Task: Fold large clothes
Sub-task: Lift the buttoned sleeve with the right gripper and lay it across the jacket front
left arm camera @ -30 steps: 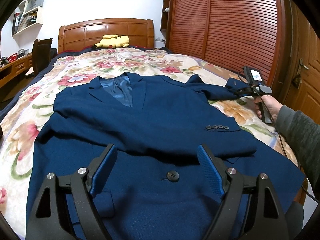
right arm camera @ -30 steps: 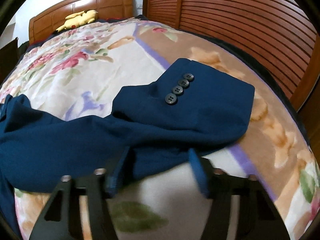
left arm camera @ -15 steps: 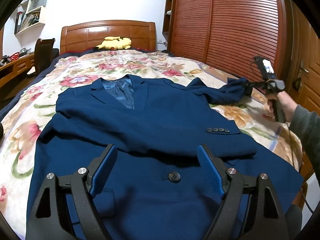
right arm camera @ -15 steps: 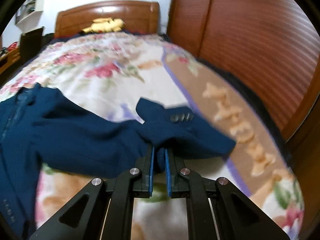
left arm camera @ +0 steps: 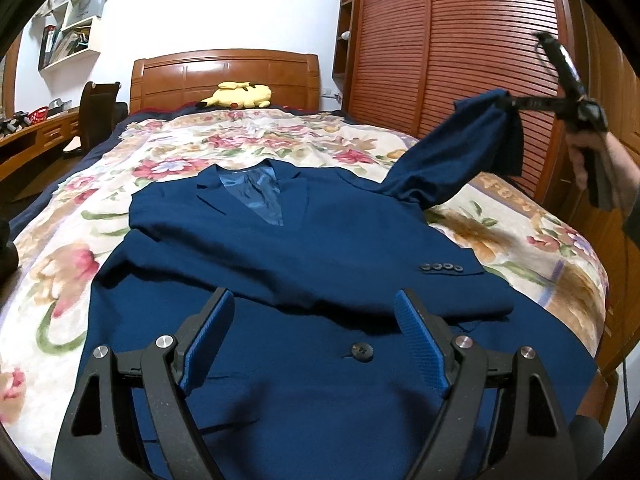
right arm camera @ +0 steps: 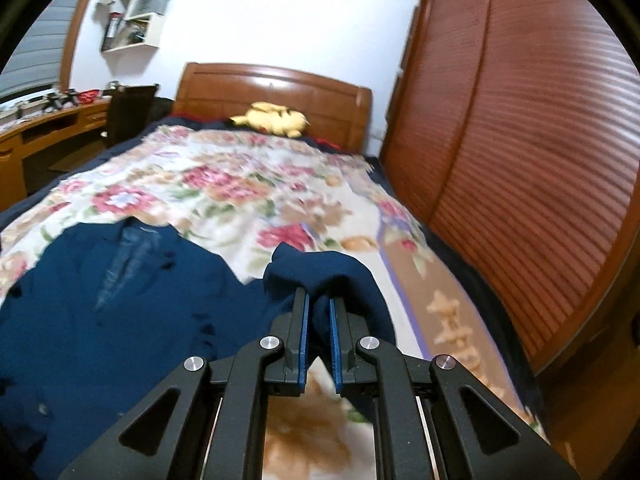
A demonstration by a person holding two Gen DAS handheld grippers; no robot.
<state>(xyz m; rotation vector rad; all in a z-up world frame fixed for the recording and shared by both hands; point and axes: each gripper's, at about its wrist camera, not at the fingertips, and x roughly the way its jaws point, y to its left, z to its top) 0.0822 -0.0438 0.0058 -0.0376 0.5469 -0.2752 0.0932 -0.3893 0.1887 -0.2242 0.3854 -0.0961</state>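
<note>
While clamped on the cuff [right arm camera: 320,272], right gripper [right arm camera: 319,312] jaws pinching bunched navy fabric between blue pads [right arm camera: 305,320]. Seen from left wrist view at 2 o'clock: right gripper [left arm camera: 516,102] raised above bed, sleeve [left arm camera: 444,160] lifted clear of quilt [left arm camera: 520,232], stretched up from jacket shoulder toward wardrobe. Held by hand [left arm camera: 592,164] at 3 o'clock edge.

Left gripper [left arm camera: 312,336] at 6 o'clock, jaws spread wide, nothing between blue pads [left arm camera: 208,336]; whether touching fabric, cannot tell. Front button [left arm camera: 362,351] visible between fingers.

Jacket [left arm camera: 300,260] spread face up on floral quilt, collar toward 12 o'clock, blue lining [left arm camera: 260,196] showing at neck. Other sleeve folded across chest, cuff with four buttons [left arm camera: 442,267] at 3 o'clock side. Hem toward 6 o'clock, under left gripper.

Right wrist view blurred: jacket [right arm camera: 120,300] at 9 o'clock, collar toward 11 o'clock, quilt [right arm camera: 240,184] beyond, cuff fabric draped over both fingertips.

Yellow plush [left arm camera: 238,96] at 12 o'clock against headboard [left arm camera: 224,76]; same plush [right arm camera: 276,118] in right view. Slatted wardrobe [left arm camera: 460,40] at 1–3 o'clock beside bed. Chair [left arm camera: 98,116] and desk [left arm camera: 24,140] at 9–10 o'clock, wall shelf [left arm camera: 72,36] at 10–11 o'clock.
</note>
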